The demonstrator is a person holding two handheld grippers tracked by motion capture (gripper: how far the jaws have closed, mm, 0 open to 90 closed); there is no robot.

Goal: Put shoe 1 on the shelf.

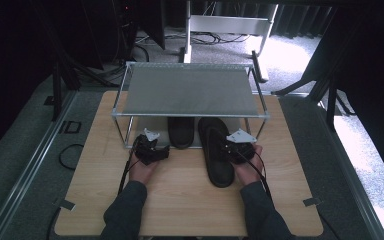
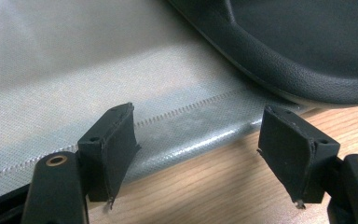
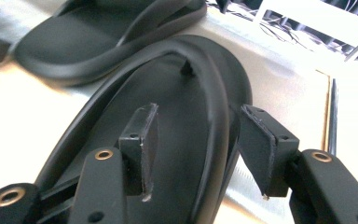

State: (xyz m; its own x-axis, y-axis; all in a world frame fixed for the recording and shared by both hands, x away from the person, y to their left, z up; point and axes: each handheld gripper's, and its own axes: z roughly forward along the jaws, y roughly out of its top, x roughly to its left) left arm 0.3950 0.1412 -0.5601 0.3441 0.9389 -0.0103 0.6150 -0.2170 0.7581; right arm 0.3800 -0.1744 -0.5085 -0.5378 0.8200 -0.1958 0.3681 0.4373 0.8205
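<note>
While the left hand-held gripper (image 1: 161, 148) hovers with jaws apart and nothing between them over the grey shelf mat (image 2: 98, 70) beside one sandal (image 1: 181, 131), the right hand-held gripper (image 1: 228, 146) stands released, its jaws straddling the strap (image 3: 216, 93) of the other sandal (image 1: 215, 150), which lies half under the rack (image 1: 190, 90) on the tabletop (image 1: 180, 200).

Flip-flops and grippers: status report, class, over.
Left gripper open, empty. Right gripper open astride near flip-flop's strap. Other flip-flop on rack's bottom shelf. Nothing blocking.

The rack's low top shelf (image 1: 190, 91) roofs both sandals (image 1: 181, 131), leaving only frontal access.
</note>
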